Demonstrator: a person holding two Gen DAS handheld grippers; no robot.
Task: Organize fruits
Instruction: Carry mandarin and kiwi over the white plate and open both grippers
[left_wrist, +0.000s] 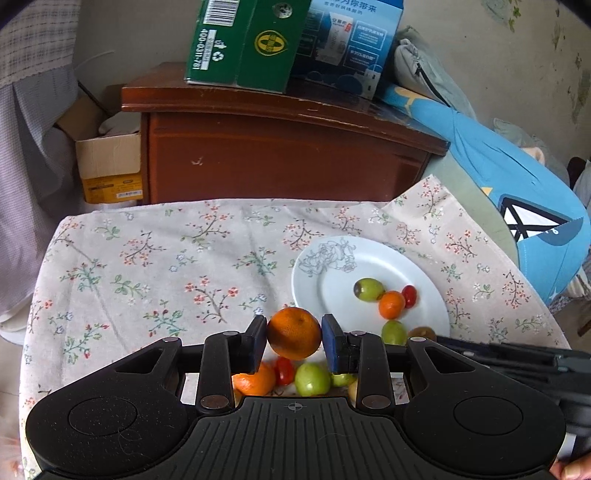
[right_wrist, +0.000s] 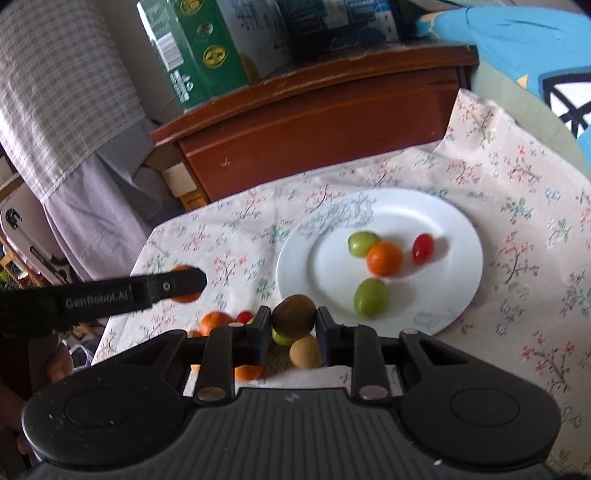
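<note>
Left gripper (left_wrist: 294, 338) clamps round orange mandarin (left_wrist: 294, 333) at its widest girth; right gripper (right_wrist: 293, 325) clamps brown kiwi (right_wrist: 294, 316). Both soft: grip lightly.

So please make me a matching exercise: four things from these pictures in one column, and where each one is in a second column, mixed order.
Things:
1. large orange
2. brown kiwi
3. red cherry tomato
4. green carton

Places:
A. on the wooden cabinet
B. on the white plate
C. in the left gripper
D. in the right gripper

Pairs: 1-C, 2-D, 3-B, 4-A
</note>
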